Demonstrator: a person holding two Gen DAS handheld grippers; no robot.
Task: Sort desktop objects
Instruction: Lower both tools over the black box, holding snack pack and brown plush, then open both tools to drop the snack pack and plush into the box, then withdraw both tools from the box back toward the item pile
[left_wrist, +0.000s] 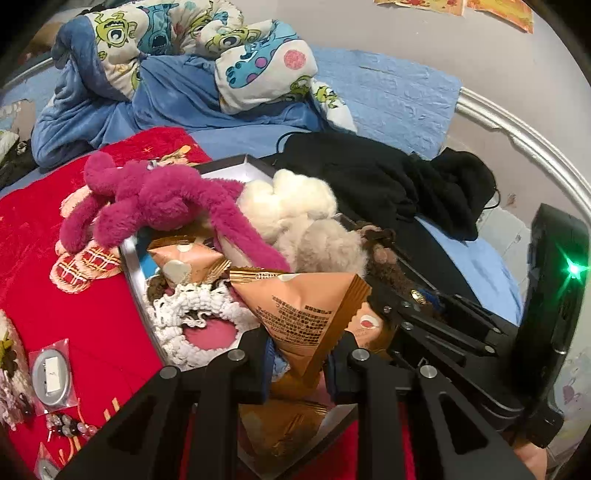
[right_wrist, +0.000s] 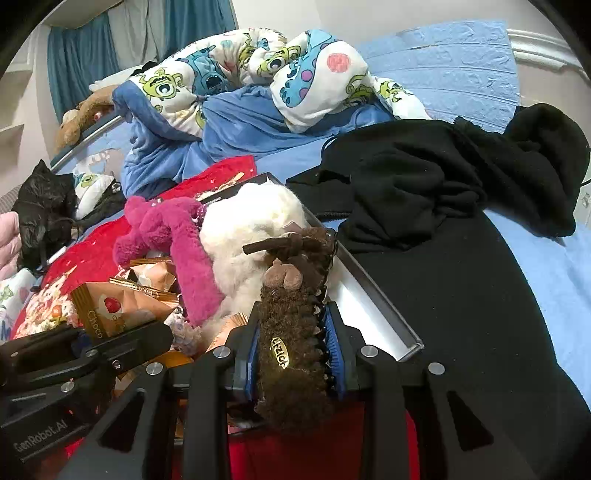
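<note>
1. Here, the left gripper (left_wrist: 301, 360) is clamped on an orange triangular snack packet (left_wrist: 306, 314); the packet is held by its lower corner, point up, over the near end of the grey box (left_wrist: 129, 266).
2. The right gripper (right_wrist: 295, 354) is closed on a brown fuzzy hair claw (right_wrist: 295, 325), gripped across its body so the teeth face the box's right wall (right_wrist: 369, 306); likely carried that way for a drop inside.
3. The box sits on a red blanket (left_wrist: 74, 302) and is already piled: pink plush (left_wrist: 162, 199), cream plush (left_wrist: 288, 203), more orange packets (left_wrist: 188, 262), a white crochet scrunchie (left_wrist: 199, 317).
4. Little free room is left inside; only a bare strip along the right wall is seen.
5. Black clothing (right_wrist: 443, 192) lies just beside the box's right edge, so clearance there is tight.
6. Beads (left_wrist: 66, 428) and a bagged round item (left_wrist: 50, 373) remain unsorted on the blanket near its left edge, well apart from the box.
7. Both grippers are close together; a collision is judged possible.
</note>
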